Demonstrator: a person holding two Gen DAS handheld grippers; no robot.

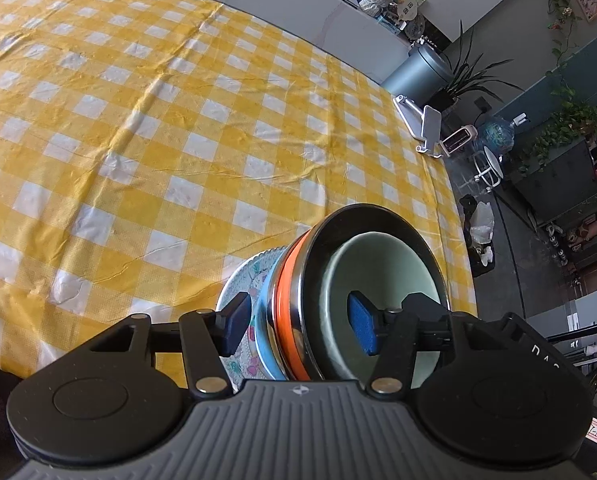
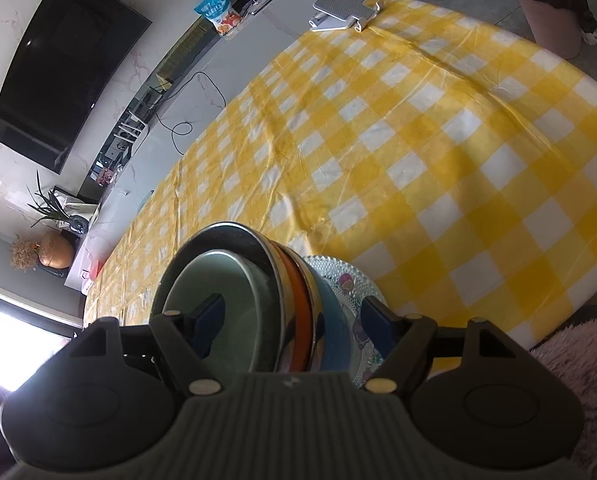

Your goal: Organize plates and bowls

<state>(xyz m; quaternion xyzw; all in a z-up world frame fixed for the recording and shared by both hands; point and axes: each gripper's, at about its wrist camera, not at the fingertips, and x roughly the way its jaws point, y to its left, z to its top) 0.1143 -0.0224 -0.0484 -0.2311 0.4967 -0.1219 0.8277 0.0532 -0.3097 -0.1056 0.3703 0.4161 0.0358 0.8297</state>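
Note:
A nested stack of dishes stands on the yellow checked tablecloth (image 1: 138,120) near the table's edge. At its base is a floral glass plate (image 1: 254,280), then a blue dish (image 1: 264,344), an orange-banded steel bowl (image 1: 288,300), and a pale green bowl (image 1: 382,264) inside on top. My left gripper (image 1: 298,324) straddles the stack's rim, one pad outside the plate and the blue pad inside the green bowl, with gaps showing. From the opposite side my right gripper (image 2: 294,328) straddles the same stack, one finger inside the green bowl (image 2: 218,276) and the other over the glass plate (image 2: 350,276). Neither gripper's pads press on anything.
A white phone stand (image 1: 422,128) is clamped at the table's far edge. The cloth stretches away beyond the stack. A lined waste bin (image 2: 550,12) stands on the floor past the table. A fuzzy pink sleeve (image 2: 578,360) shows at the right.

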